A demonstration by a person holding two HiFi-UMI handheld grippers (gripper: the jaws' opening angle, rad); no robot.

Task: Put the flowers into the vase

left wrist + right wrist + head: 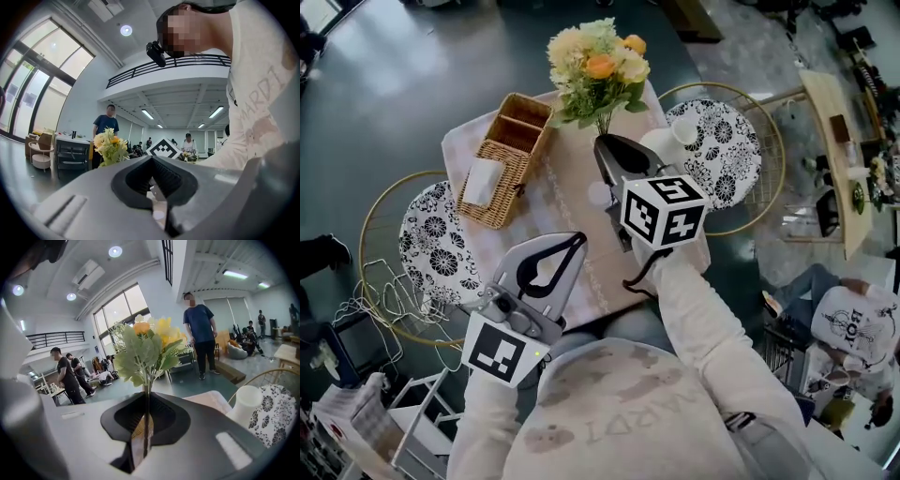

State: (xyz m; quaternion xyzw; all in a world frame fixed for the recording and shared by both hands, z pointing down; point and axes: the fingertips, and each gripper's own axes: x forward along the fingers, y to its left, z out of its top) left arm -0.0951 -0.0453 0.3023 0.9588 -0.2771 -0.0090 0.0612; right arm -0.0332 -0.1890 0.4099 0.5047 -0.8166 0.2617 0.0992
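Your right gripper (145, 427) has its jaws clamped on the stems of the yellow-and-orange flower bouquet (598, 61). It is not yet in the white ceramic vase (247, 406). Your left gripper (577, 240) has its jaws closed and empty.

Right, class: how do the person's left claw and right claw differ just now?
The right claw grips the flowers by their stems; the left claw holds nothing. The right claw reaches out beside the white vase; the left claw sits nearer the person. Both carry a marker cube.
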